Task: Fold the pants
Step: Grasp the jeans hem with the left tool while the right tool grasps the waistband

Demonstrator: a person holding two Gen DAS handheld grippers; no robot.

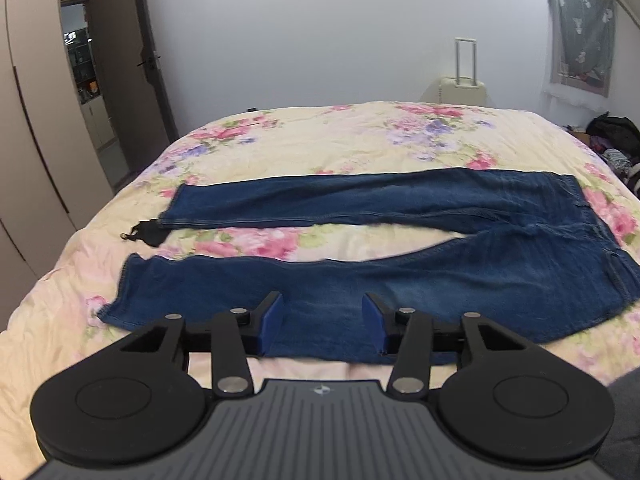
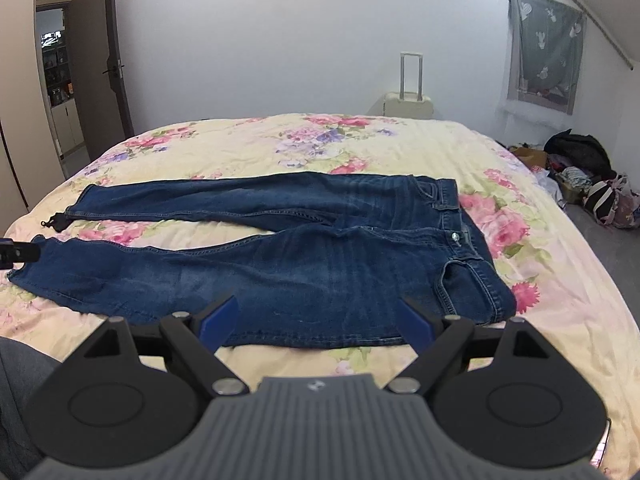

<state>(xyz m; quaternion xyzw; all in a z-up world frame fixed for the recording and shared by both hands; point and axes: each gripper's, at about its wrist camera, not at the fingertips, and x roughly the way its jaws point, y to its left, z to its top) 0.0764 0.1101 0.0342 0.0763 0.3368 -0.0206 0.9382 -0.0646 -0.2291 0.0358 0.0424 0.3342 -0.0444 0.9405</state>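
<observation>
Dark blue jeans (image 1: 400, 280) lie flat across the floral bed cover (image 1: 320, 132), legs pointing left and waistband right. My left gripper (image 1: 323, 320) hangs low over the near leg's front edge, not far from its hem; its blue pads (image 1: 272, 320) stand apart with flat denim between them, not pinched. In the right wrist view the jeans (image 2: 300, 272) show their button and pockets at the right. My right gripper (image 2: 318, 320) stands wide open over the near thigh's front edge. A black part of the left gripper (image 2: 20, 253) pokes in at the near hem.
A small black item (image 1: 146, 232) lies at the far leg's hem. Behind the bed stand a cream suitcase (image 2: 408, 106) and a white wall. A brown door (image 1: 120, 80) stands open at the left. Bags and clothes (image 2: 592, 184) crowd the floor at the right.
</observation>
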